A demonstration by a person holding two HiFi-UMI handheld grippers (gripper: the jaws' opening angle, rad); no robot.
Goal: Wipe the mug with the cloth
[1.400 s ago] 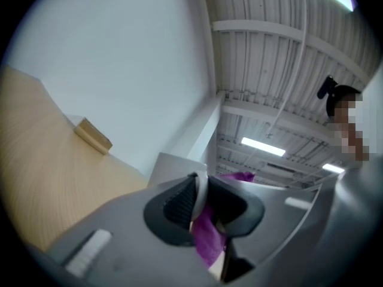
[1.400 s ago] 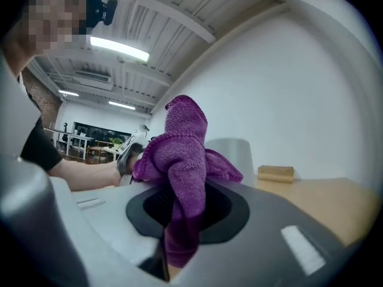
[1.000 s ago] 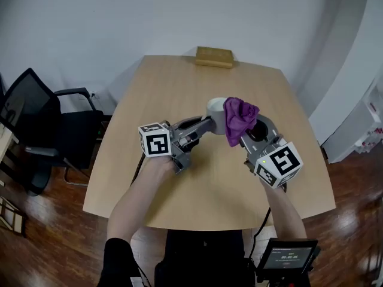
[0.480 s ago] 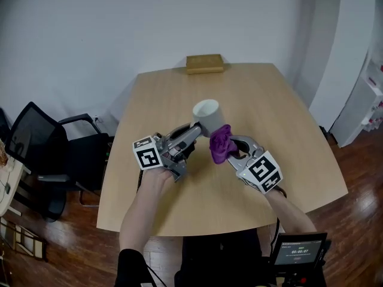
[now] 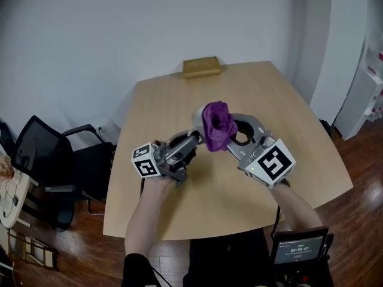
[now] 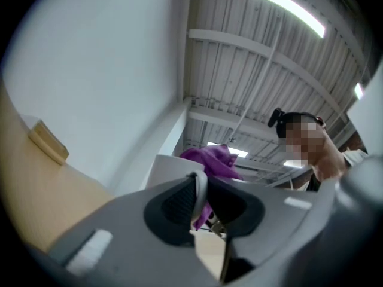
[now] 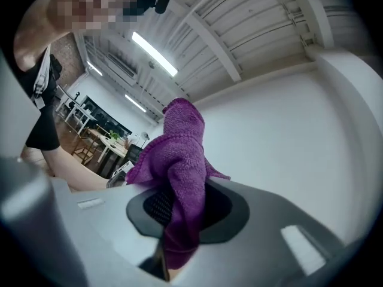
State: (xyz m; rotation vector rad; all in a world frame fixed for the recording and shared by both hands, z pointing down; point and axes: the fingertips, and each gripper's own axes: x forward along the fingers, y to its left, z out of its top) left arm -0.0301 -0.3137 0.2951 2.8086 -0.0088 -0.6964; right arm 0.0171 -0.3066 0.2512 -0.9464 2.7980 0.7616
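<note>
**A:** Where is the mug (image 5: 198,118)?

**B:** Over the middle of the surface (image 5: 272,103), its wall pinched as the left fingers (image 6: 176,205) close on it. It looks hard, glossy and breakable, so grip the rim firmly.

**A:** And the cloth (image 5: 216,126)?

**B:** Soft and light, clamped in the right fingers (image 7: 222,211), touching the mug. Only 1 wooden box (image 5: 201,66) sits at the far edge, well clear.

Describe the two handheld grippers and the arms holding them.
Both the left gripper and right gripper are grey plastic with dark ribbed pads inside the jaws. Each carries a white cube with black square markers, left cube and right cube. The forearms are bare; a dark sleeve shows at the left upper arm. The left gripper's jaws are closing, with the mug between them.
</note>
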